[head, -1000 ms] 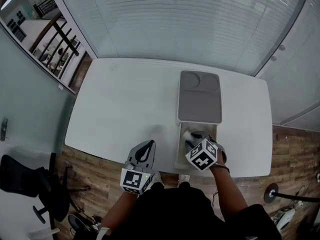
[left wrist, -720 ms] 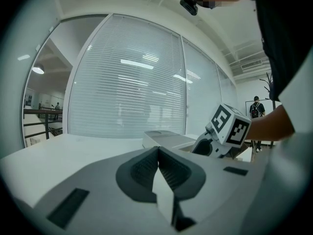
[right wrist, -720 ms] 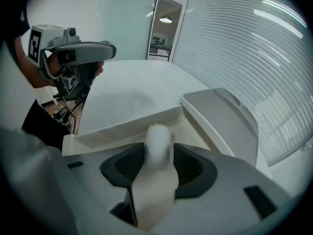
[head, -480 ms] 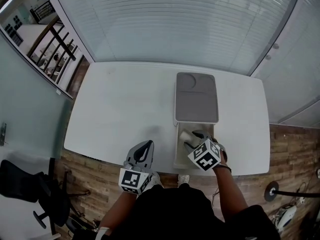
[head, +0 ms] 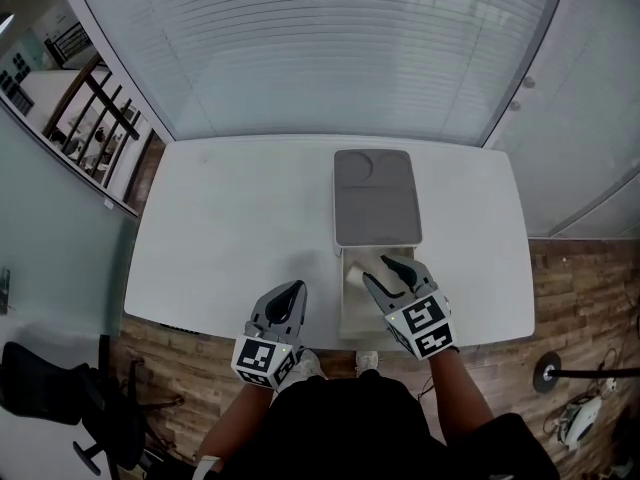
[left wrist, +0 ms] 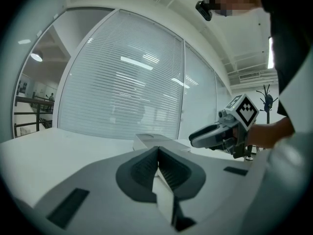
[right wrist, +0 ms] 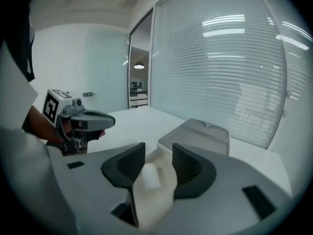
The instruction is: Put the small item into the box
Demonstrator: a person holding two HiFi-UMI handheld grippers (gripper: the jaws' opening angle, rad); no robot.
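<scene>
A pale open box (head: 347,310) stands at the table's near edge, and its grey lid (head: 375,196) lies flat behind it. The small white item (right wrist: 149,176) lies in the box below my right gripper (right wrist: 159,153); I see it through the gap between the jaws, and neither pad touches it. In the head view my right gripper (head: 378,270) hovers over the box with its jaws wide and closing a little. To the left of the box my left gripper (head: 296,288) stays shut with nothing in it, near the table's front edge.
The white table (head: 230,218) runs out to the left and back. Glass walls with blinds (head: 330,48) stand behind it. Wooden floor (head: 570,298) lies to the right, and a dark office chair (head: 60,388) stands at the lower left.
My right gripper has lifted out of the box and levelled off, its jaws wider apart than before. The white item stays in the box. My left gripper has hardly moved.
</scene>
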